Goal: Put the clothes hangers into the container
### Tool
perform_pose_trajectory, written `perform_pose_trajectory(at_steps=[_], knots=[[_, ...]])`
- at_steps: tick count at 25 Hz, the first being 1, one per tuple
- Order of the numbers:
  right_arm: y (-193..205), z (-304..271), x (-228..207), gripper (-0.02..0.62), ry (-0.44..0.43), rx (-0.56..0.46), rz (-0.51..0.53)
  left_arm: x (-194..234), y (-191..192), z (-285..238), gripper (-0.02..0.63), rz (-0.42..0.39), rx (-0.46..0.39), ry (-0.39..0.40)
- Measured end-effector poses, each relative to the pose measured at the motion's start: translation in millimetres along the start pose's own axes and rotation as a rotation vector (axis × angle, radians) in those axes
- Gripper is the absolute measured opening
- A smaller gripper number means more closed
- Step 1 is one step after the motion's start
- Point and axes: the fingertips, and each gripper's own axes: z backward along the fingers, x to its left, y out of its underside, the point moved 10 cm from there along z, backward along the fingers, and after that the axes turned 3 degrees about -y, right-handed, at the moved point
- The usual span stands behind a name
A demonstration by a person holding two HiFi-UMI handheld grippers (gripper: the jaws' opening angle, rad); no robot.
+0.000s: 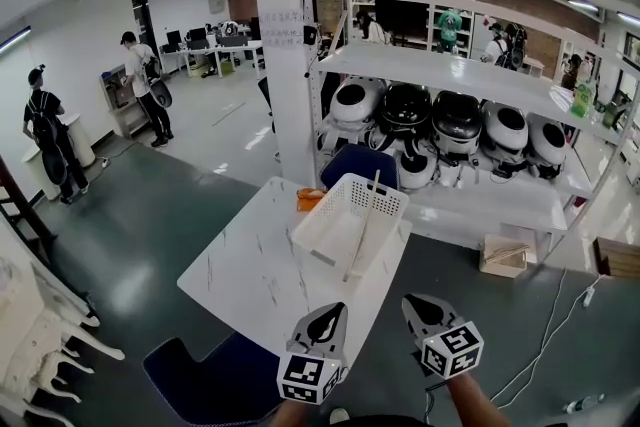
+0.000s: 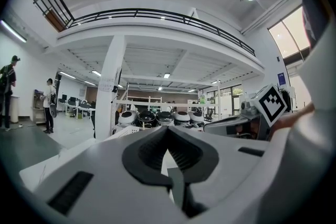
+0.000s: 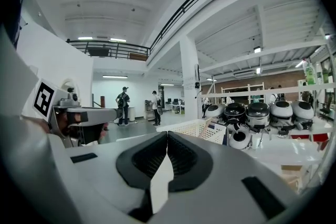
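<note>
A white plastic basket (image 1: pixel 350 220) stands on the far right part of a white table (image 1: pixel 250 275). A long wooden hanger piece (image 1: pixel 362 230) leans inside it, and something orange (image 1: pixel 308 199) lies on the table just behind it. My left gripper (image 1: pixel 333 312) and right gripper (image 1: pixel 413 305) hover side by side at the table's near edge, short of the basket, both shut and empty. In the left gripper view the jaws (image 2: pixel 167 128) meet, with the basket (image 2: pixel 126 131) beyond them. In the right gripper view the gripper (image 3: pixel 167 134) is also shut, with the basket (image 3: pixel 199 128) ahead.
A white pillar (image 1: pixel 283 45) rises behind the table. A shelf rack (image 1: pixel 450 75) with round appliances stands at the right. Blue chairs (image 1: pixel 215 380) sit by the table, white chairs (image 1: pixel 40 335) lie at the left, and a cardboard box (image 1: pixel 503 255) and cables are on the floor. Two people (image 1: pixel 45 140) stand far left.
</note>
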Motion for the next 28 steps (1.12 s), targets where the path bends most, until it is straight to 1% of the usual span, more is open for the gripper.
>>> perform_pose_trajectory(at_steps=[13,28], knots=[[0,26,10,0.018,-0.038,-0.041,0.01,-26,-2,17,0.005,-0.034,0.011,-0.016],[0,44,4,0.018,-0.035,-0.056,0.013,-45,-2,22,0.005,-0.036,0.01,-0.028]])
